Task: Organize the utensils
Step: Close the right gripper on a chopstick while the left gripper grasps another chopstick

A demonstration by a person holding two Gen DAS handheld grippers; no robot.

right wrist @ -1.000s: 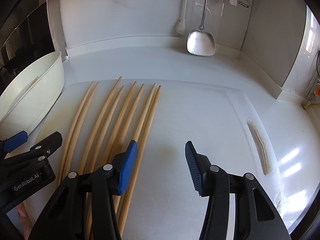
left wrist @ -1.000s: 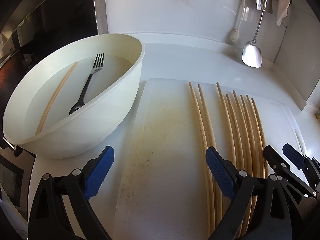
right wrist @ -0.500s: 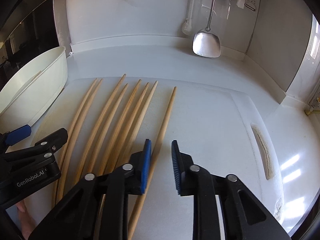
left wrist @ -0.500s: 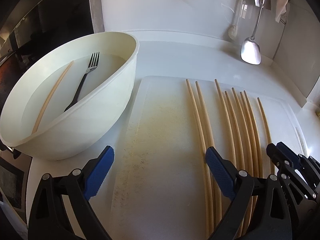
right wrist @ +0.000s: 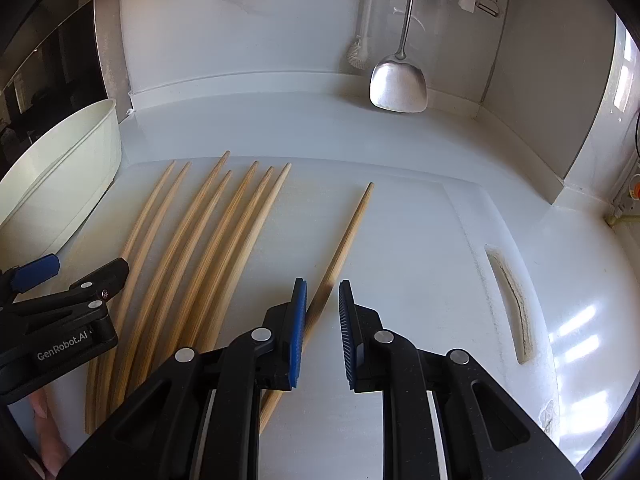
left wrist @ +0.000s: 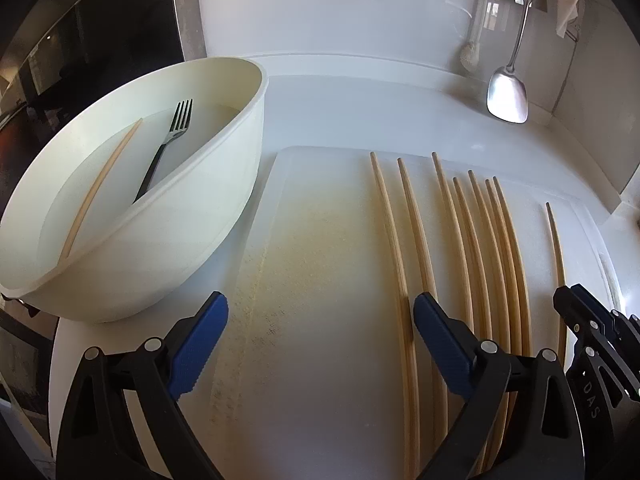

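Note:
Several wooden chopsticks [right wrist: 208, 248] lie side by side on a white cutting board [right wrist: 420, 240]; they also show in the left wrist view [left wrist: 472, 248]. One chopstick [right wrist: 348, 236] lies apart to their right, also in the left wrist view [left wrist: 556, 240]. My right gripper [right wrist: 322, 320] is narrowly open, its jaws on either side of this chopstick's near end, not clamped. My left gripper [left wrist: 320, 344] is wide open and empty above the board's left part. A cream bowl [left wrist: 224, 216] on the left holds a black fork [left wrist: 168, 144] and one chopstick [left wrist: 100, 188].
A metal spatula [right wrist: 398, 84] and a brush [right wrist: 360, 52] hang on the back wall. The bowl [right wrist: 68, 172] stands left of the board. The board has a handle slot [right wrist: 508, 300] at its right edge. Walls close in at the back and right.
The right gripper narrowed its jaws and pushed the rightmost chopstick away from the bundle to the right. The left gripper stayed open and hardly moved.

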